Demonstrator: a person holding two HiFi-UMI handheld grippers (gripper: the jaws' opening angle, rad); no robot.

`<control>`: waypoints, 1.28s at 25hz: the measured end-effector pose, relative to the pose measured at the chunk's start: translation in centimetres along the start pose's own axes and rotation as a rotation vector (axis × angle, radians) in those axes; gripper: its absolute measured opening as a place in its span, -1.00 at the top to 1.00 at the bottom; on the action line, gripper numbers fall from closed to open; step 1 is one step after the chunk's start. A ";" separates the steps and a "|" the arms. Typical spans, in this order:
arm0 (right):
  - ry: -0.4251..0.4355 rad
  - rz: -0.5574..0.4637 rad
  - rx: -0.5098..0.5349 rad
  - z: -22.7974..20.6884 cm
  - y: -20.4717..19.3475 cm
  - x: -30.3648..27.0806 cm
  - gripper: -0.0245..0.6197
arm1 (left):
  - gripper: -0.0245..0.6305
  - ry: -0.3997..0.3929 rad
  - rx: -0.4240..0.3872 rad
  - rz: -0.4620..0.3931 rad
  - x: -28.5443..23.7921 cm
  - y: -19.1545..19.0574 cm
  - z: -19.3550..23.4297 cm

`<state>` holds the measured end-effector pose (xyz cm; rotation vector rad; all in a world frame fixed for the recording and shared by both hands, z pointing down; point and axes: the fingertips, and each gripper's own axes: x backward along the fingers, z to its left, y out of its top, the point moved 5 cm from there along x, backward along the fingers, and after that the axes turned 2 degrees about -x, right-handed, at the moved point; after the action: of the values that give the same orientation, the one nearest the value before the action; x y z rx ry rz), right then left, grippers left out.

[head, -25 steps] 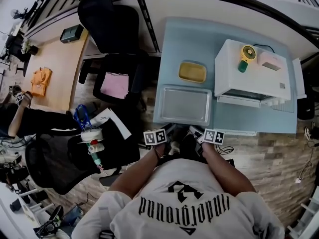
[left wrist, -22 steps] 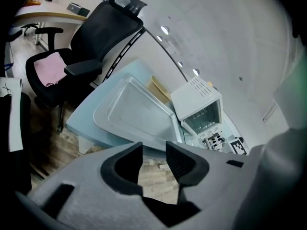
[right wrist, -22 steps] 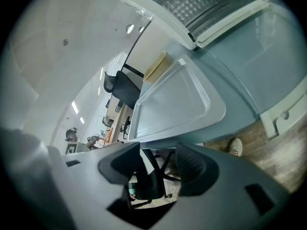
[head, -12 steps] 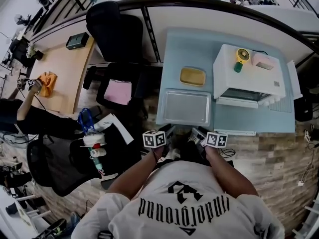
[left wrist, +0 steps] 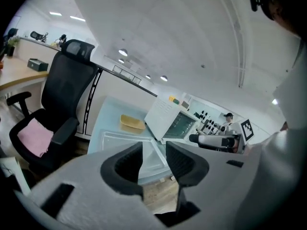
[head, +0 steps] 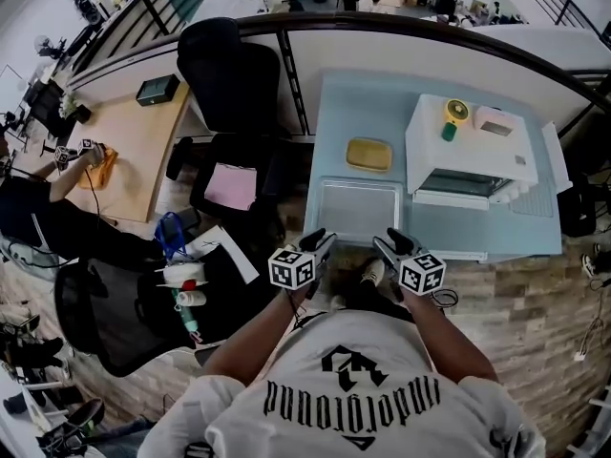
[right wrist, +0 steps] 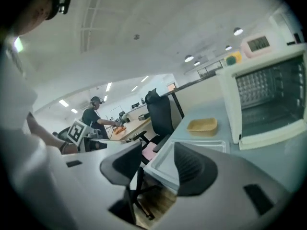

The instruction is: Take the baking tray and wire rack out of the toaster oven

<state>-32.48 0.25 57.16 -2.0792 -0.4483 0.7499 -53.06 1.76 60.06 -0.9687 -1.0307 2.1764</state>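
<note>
The left gripper [left wrist: 153, 163] is held with its jaws partly spread. The gap between its pads is bare, and it touches nothing. The right gripper [right wrist: 158, 170] also stands open, a little wider. Its jaws have just been closing somewhat, with nothing between them. Both are held side by side in front of the person's chest, pointing toward the front edge of the table [head: 355, 98] and apart from everything on it. The tray [head: 358, 210] lies flat on the table near that front edge, just ahead of the two grippers and left of the oven [head: 468, 139]. It is outside the oven and untouched. The oven's door [head: 456, 199] hangs open toward the person. In the right gripper view a grid shows inside the cavity, though whether that is the rack cannot be told. A yellow dish [head: 368, 154] sits behind the tray, beside the oven.
</note>
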 end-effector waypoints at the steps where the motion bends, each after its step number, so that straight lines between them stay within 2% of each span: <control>1: 0.003 -0.013 0.048 0.6 0.6 0.3 0.32 | 0.44 -0.005 -0.022 -0.014 0.3 0.6 -0.5; 6: 0.005 -0.086 0.221 3.3 3.2 1.9 0.37 | 0.44 -0.033 -0.154 -0.087 1.9 3.4 -3.5; 9: -0.001 -0.128 0.282 4.6 4.3 3.0 0.40 | 0.44 -0.052 -0.182 -0.133 3.0 4.9 -4.9; 11: -0.004 -0.157 0.307 5.6 5.2 3.8 0.42 | 0.45 -0.064 -0.201 -0.161 3.9 5.9 -5.8; 15: -0.007 -0.224 0.367 7.3 7.8 5.9 0.47 | 0.49 -0.079 -0.298 -0.215 5.4 8.1 -7.6; 20: -0.006 -0.296 0.432 8.4 10.6 8.5 0.56 | 0.60 -0.089 -0.321 -0.282 6.6 10.1 -9.3; 26: 0.001 -0.332 0.466 9.4 11.4 10.8 0.63 | 0.71 -0.102 -0.402 -0.327 7.7 11.3 -12.3; 32: 0.017 -0.335 0.501 10.0 11.3 14.1 0.72 | 0.82 -0.106 -0.442 -0.347 8.6 11.1 -16.0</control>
<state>-27.93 7.74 38.50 -1.4953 -0.5218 0.5719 -47.44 8.42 40.64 -0.7860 -1.6426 1.7638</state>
